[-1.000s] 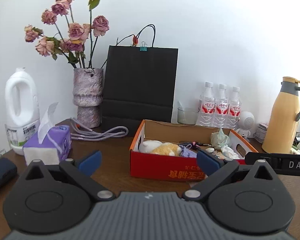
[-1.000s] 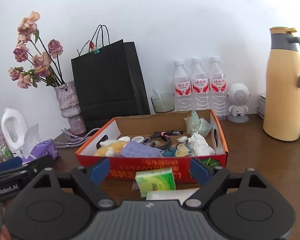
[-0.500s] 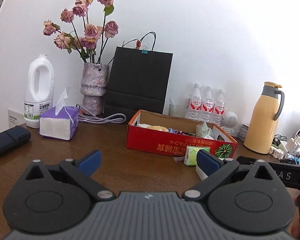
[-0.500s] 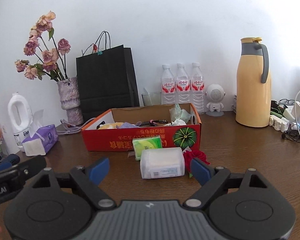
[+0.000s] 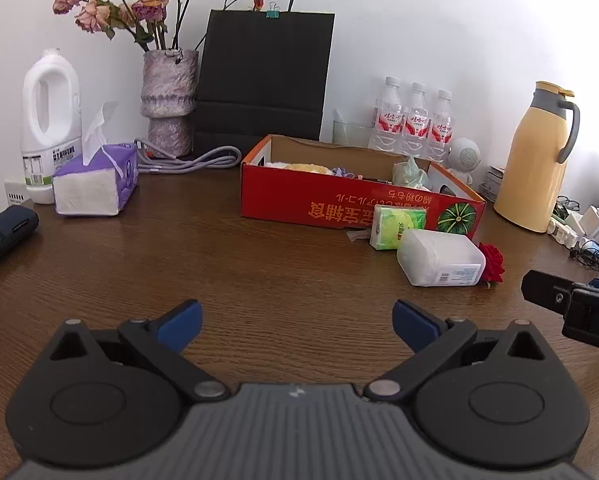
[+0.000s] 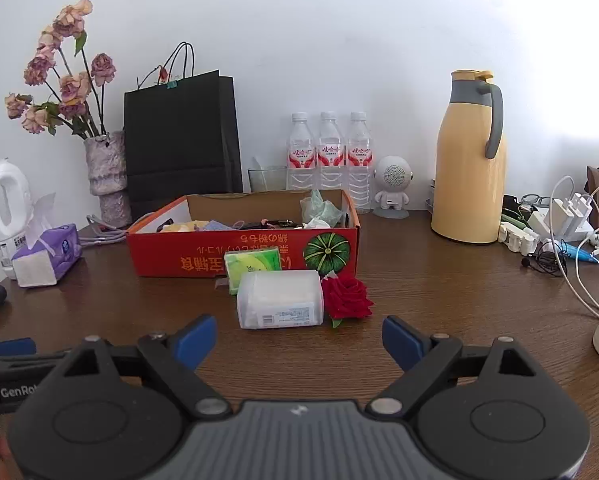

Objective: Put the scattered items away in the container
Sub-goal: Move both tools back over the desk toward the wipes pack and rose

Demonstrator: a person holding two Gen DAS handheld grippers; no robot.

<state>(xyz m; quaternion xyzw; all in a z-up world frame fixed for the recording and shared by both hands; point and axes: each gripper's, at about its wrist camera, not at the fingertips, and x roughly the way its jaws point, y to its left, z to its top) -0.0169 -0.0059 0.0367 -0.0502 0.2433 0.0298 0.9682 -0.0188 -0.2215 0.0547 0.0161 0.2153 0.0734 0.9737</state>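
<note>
Right wrist view, left to right: green tissue pack [image 6: 253, 268], white plastic box [image 6: 280, 299] and red rose [image 6: 346, 295] lie just outside the red cardboard box [image 6: 203, 258]. Right gripper [image 6: 298, 338] gapes empty, lined up on the plastic box, likely next pick. Left gripper [image 5: 295, 324] also gapes, holding nothing.

Looks like a lived-in home or small office corner. Brown wooden table [image 6: 439, 300] pushed against a plain white wall. Dried roses in a vase [image 6: 107, 176], a black paper bag [image 6: 181, 136], three water bottles [image 6: 331, 160], a yellow thermos jug [image 6: 469, 168], a tissue pack [image 6: 47, 254], a detergent jug [image 5: 51, 120], chargers and cables [image 6: 567, 216] crowded at the right edge.
</note>
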